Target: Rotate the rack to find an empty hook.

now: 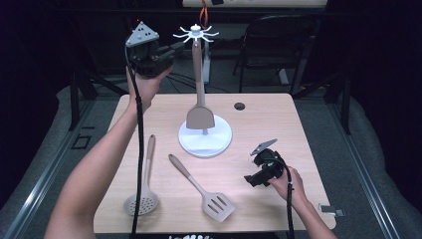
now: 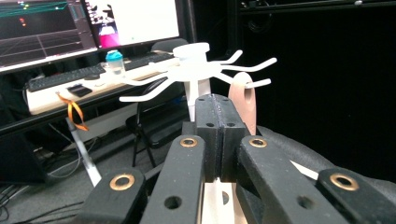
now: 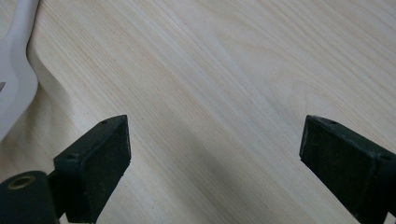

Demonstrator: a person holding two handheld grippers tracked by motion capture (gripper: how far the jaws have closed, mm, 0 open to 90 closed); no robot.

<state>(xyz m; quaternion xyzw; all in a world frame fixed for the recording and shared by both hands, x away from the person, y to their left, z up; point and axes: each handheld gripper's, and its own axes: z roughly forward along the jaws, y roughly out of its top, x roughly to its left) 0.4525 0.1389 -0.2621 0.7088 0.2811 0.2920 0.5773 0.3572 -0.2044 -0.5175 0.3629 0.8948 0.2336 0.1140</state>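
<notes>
Currently the solid turner [image 1: 200, 117] hangs on the rack's hook [image 2: 257, 83]; left gripper [image 1: 175, 49] jaws together, empty; right gripper [image 1: 250, 180] jaws apart. Withdrawing carelessly could knock the handle loop off.

Table [image 1: 278, 124]: stand [image 1: 205, 139], skimmer [image 1: 144, 191], slotted turner [image 1: 204, 191].

Both grippers are black: the left gripper [image 1: 175, 49], beside the white hook stand [image 1: 197, 34], carries a grey three-cornered plate, brass-ringed screw holes and a trailing black cable; the person's forearms are bare.
</notes>
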